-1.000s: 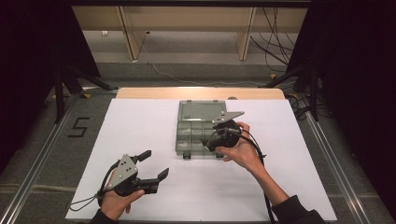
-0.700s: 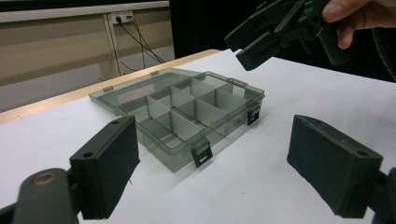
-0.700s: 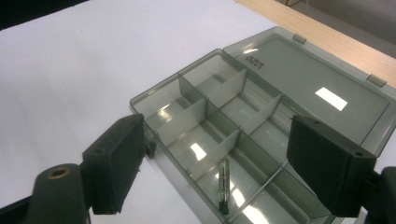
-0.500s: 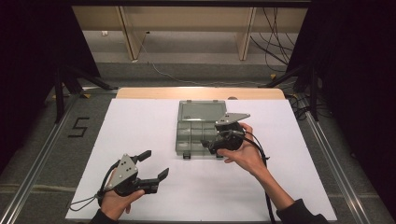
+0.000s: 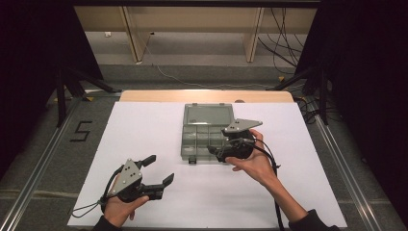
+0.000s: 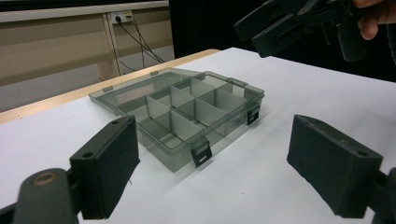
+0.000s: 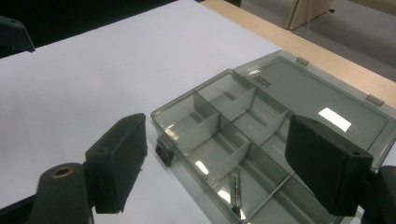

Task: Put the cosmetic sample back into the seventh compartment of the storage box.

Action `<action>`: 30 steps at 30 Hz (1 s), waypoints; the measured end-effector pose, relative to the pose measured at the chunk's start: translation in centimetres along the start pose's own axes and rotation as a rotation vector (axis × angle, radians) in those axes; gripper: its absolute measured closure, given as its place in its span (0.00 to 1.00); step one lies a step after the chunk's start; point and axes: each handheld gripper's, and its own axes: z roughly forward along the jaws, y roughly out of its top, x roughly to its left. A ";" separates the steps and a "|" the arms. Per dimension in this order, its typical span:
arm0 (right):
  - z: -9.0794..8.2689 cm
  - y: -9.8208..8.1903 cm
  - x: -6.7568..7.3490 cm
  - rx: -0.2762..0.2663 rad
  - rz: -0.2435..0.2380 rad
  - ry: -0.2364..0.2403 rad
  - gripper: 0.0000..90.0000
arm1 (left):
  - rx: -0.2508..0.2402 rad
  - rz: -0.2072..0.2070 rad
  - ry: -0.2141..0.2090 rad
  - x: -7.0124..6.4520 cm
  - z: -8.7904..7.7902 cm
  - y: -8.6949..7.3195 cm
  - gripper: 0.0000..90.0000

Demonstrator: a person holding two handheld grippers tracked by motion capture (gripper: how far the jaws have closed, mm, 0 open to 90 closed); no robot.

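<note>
The left gripper (image 5: 153, 173) lies low in the lower left of the high view, held by the left hand (image 5: 120, 208) over the white table (image 5: 144, 125). Its jaws are spread wide and hold nothing; in the left gripper view the two black pads (image 6: 109, 161) stand far apart with only bare table between them. The right gripper (image 5: 217, 152) is a little above the centre of the high view, held in the right hand (image 5: 255, 163), just at the near right corner of the compartment box (image 5: 207, 132). Its jaws are also spread, with nothing between them, and in the right gripper view they frame the near compartments of the box.

The box sits at the upper centre of the table, its lid (image 5: 208, 114) opened flat toward the far edge. One small thin glassy object (image 7: 236, 184) lies in a near compartment; I cannot tell what it is.

I think the main risk is at the box. It looks light, of smooth smoky transparent plastic, and the table surface is smooth too, so a jaw pushing on the wall may slide the whole box instead of gripping. The thin dividers leave narrow spaces, and a wide pad may catch on a divider. The small object looks slippery and could roll away from the pads.

The pads look matte and slightly rough. The two black latches (image 6: 201, 155) are small, hard rectangles on the front wall.
</note>
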 end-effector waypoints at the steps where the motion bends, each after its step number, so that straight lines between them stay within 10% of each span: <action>1: 0.0 0.0 0.0 -0.003 -0.002 0.000 0.25 | 0.000 0.000 -0.001 0.0 0.0 0.0 0.17; 30: -2.4 -1.7 1.4 -0.138 -0.004 0.044 0.24 | 0.014 0.002 -0.001 0.0 -0.1 0.0 0.17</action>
